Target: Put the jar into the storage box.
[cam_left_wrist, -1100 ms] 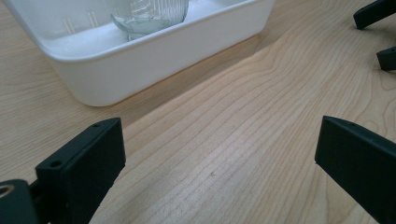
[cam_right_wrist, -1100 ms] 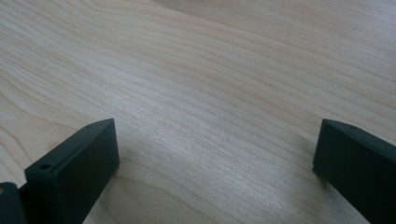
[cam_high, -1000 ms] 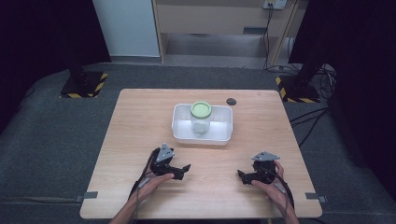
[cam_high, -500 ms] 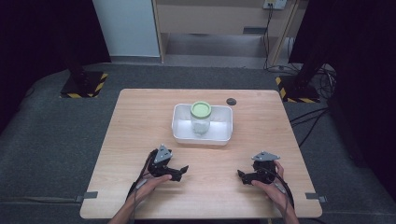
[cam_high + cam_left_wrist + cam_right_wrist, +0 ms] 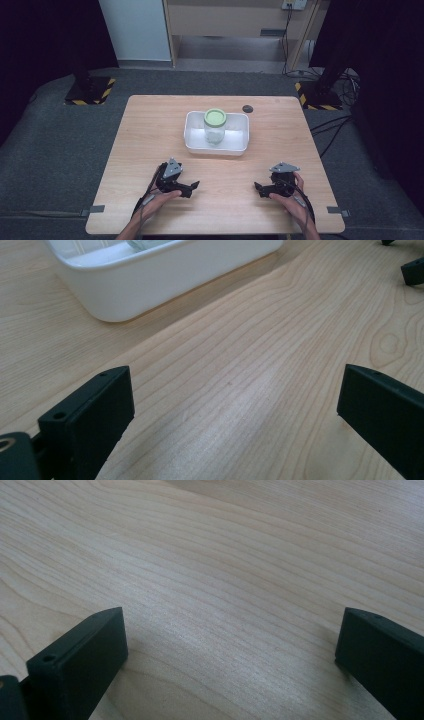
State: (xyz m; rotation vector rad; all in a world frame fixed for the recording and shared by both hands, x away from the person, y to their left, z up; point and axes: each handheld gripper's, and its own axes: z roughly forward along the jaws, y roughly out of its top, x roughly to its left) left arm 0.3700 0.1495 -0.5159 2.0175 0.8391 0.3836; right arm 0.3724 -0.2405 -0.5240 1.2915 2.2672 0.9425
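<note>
I have both tools resting low on the wooden surface (image 5: pixel 150 130), near its front edge. My left tool (image 5: pixel 192 186) sits with its jaws spread wide apart and nothing between them; in the left gripper view I see bare wood grain between the two black jaws. My right tool (image 5: pixel 258 188) is the same: jaws wide apart over bare wood in the right gripper view. The two tools point inward toward each other, well apart, and the tip of the right one shows at the far corner of the left gripper view.

Ahead of both tools, about midway between them, stands a white rectangular tub (image 5: pixel 191 140). A clear glass jar (image 5: pixel 215 133) with a pale green lid (image 5: pixel 215 118) stands upright inside it. Beyond the tub, toward my right tool's side, a small dark round object (image 5: pixel 247 108) lies on the surface; I cannot tell what it is.
</note>
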